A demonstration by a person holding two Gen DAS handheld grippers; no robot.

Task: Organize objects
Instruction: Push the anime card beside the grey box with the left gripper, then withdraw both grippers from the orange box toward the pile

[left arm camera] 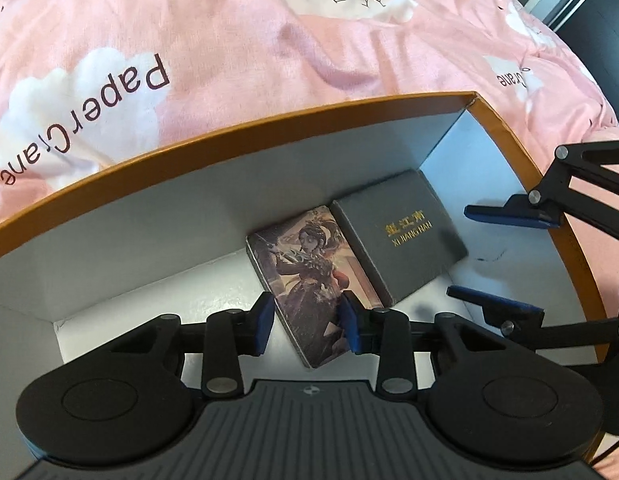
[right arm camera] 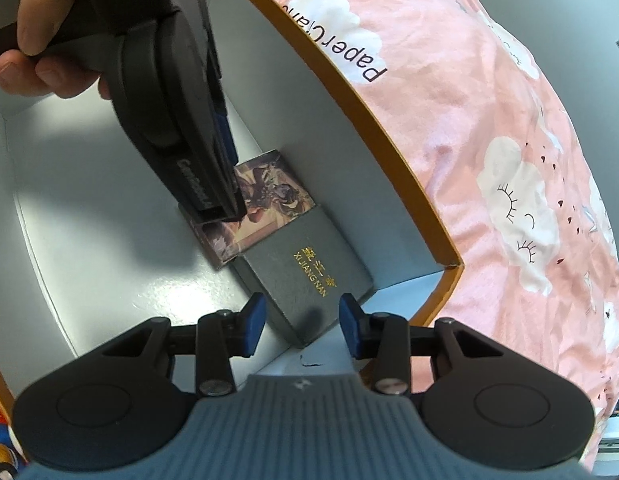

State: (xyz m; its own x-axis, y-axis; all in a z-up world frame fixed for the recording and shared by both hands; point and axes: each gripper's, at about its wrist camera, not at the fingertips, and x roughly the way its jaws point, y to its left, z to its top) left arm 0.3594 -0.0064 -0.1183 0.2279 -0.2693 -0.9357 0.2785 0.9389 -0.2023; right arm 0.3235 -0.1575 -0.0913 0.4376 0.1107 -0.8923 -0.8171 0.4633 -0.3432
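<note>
Box (left arm camera: 229, 132), the big one with the orange rim and grey-white inside, sits on the pink cloud-print bedspread (left arm camera: 229, 40), and both of my tools are down inside it. From the left wrist view, two flat packs lie on its floor toward the corner at about one o'clock. I judge the sorting well under way for these two: they lie side by side, long edges touching, the grey pack tucked close to the corner walls. Whether more things wait outside the box I cannot tell; neither view shows any.

Grey pack (left arm camera: 401, 236) with gold lettering is the larger, lying at two o'clock from the picture pack. My right claw (right arm camera: 301, 328) straddles its near end, with a clear gap between each blue pad and the pack's sides, so I call that claw released and holding nothing.

Picture pack (left arm camera: 305, 280), with a painted figure on its face, lies at twelve o'clock from my left claw (left arm camera: 307, 322). The blue pads sit against its two long sides near the close end, so I read this claw as grasping it, though the pack looks flat on the floor. I judge what is left here to be squaring it against its neighbour and letting go.
</note>
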